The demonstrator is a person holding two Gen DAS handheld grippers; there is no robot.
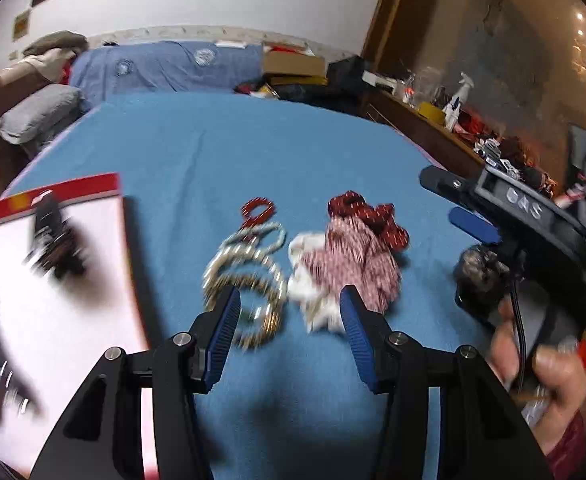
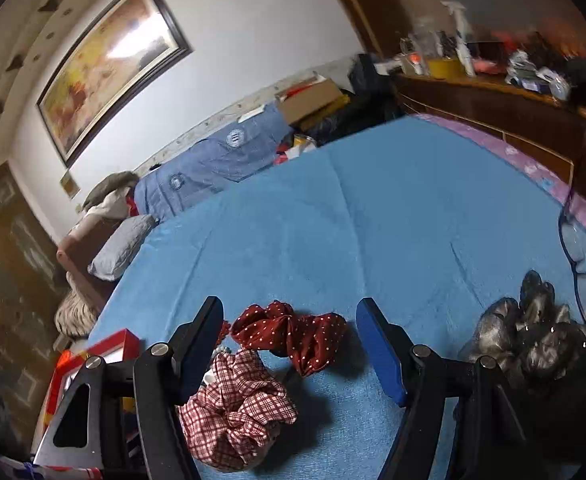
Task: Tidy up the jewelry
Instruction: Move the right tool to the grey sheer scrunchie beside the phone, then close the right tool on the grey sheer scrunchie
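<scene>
Left gripper [image 1: 291, 300] hovers low over the blue bed [image 1: 221, 152], jaws wide apart, nothing held. The stack of bangles [image 1: 245, 280] lies at its 11 o'clock, just past the left fingertip and partly between the jaws; the rings lie flat, so there is no clear long axis. A small red hair tie [image 1: 257, 209] sits at 12 o'clock beyond them. Touching the bangles at 3 o'clock is a pile of scrunchies: white [image 1: 313, 300], checked [image 1: 357, 260], dotted red [image 1: 373, 212].

Right gripper [image 2: 289, 320] also stands wide open and empty, the dotted red scrunchie [image 2: 293, 336] between its fingertips, the checked scrunchie [image 2: 237, 400] at 7 o'clock. A grey scrunchie [image 2: 533, 328] and eyeglasses [image 2: 577, 256] lie at 3 o'clock.

The left gripper is judged nearer the bangles. The red-edged white box [image 1: 53, 280], holding dark pieces too blurred to name, lies at 9 o'clock, close by. Open bed stretches ahead; scrunchies crowd the right.
</scene>
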